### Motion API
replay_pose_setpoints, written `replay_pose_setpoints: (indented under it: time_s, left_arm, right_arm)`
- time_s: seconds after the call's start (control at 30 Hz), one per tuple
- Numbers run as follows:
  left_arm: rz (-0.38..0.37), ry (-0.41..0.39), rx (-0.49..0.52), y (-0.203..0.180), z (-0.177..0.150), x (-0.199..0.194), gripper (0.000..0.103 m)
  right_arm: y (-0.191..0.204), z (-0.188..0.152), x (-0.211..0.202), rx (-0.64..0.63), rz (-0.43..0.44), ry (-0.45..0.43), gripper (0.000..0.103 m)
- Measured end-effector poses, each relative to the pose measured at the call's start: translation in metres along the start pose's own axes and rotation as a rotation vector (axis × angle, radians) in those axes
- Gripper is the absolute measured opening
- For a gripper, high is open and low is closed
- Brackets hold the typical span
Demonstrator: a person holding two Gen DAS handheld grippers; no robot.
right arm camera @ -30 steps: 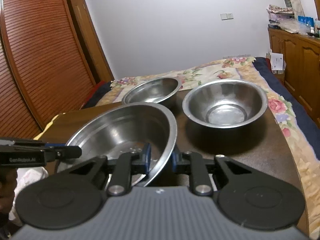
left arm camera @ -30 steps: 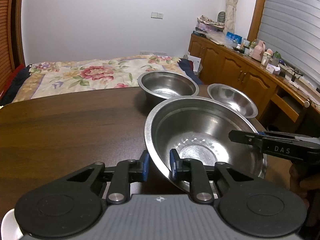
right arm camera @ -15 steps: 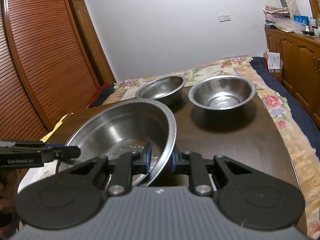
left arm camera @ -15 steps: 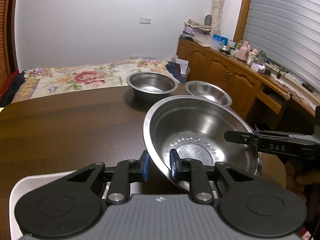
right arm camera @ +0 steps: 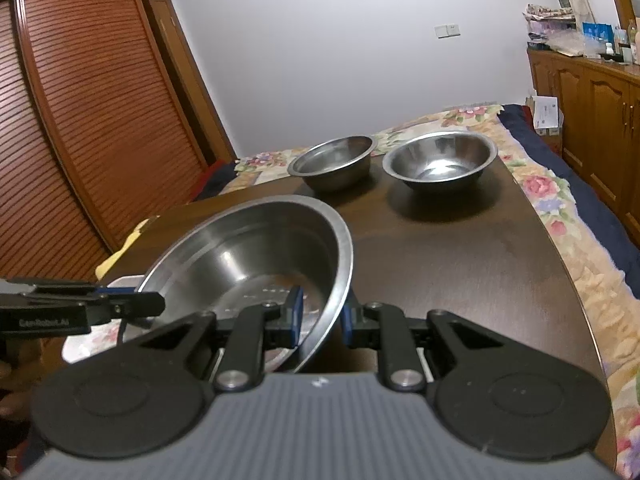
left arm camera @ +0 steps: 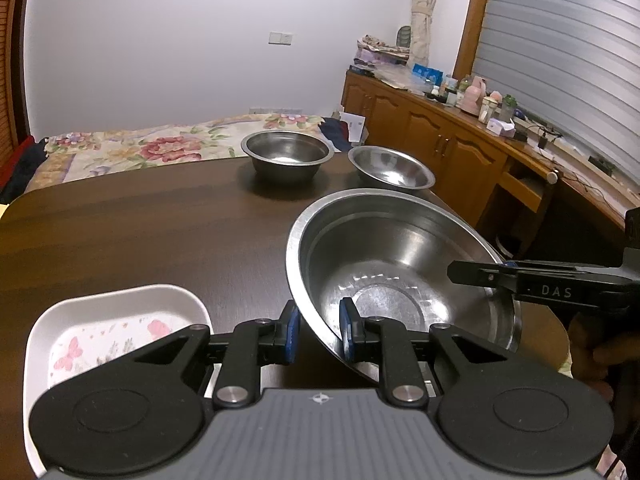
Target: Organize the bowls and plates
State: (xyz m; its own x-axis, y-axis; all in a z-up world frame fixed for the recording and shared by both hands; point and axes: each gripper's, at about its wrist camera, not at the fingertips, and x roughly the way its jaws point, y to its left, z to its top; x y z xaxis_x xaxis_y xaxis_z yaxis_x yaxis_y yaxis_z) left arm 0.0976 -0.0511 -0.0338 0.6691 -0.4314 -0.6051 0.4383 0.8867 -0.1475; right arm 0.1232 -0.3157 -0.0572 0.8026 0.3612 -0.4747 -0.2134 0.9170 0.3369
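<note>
Large steel basin (left arm camera: 400,276) clamped at opposite rim edges by left gripper (left arm camera: 316,332) and right gripper (right arm camera: 320,316), above dark wooden table (left arm camera: 140,232), two smaller steel bowls (left arm camera: 286,156) at 12 o'clock, floral white dish (left arm camera: 108,328) at 9 o'clock

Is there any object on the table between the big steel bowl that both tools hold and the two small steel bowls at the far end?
Nothing visible. The large steel bowl is gripped by its rim, and only bare dark wooden table lies between it and the two smaller steel bowls. The white floral plate sits on the near left, off that line.
</note>
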Motion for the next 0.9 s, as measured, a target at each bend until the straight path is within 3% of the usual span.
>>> replay_pose_setpoints:
  time_s: [0.9]
  left_arm:
    - [0.005, 0.017, -0.003, -0.001, -0.02, 0.003, 0.023]
  right_arm:
    - [-0.002, -0.017, -0.001, -0.009, -0.02, 0.034, 0.022]
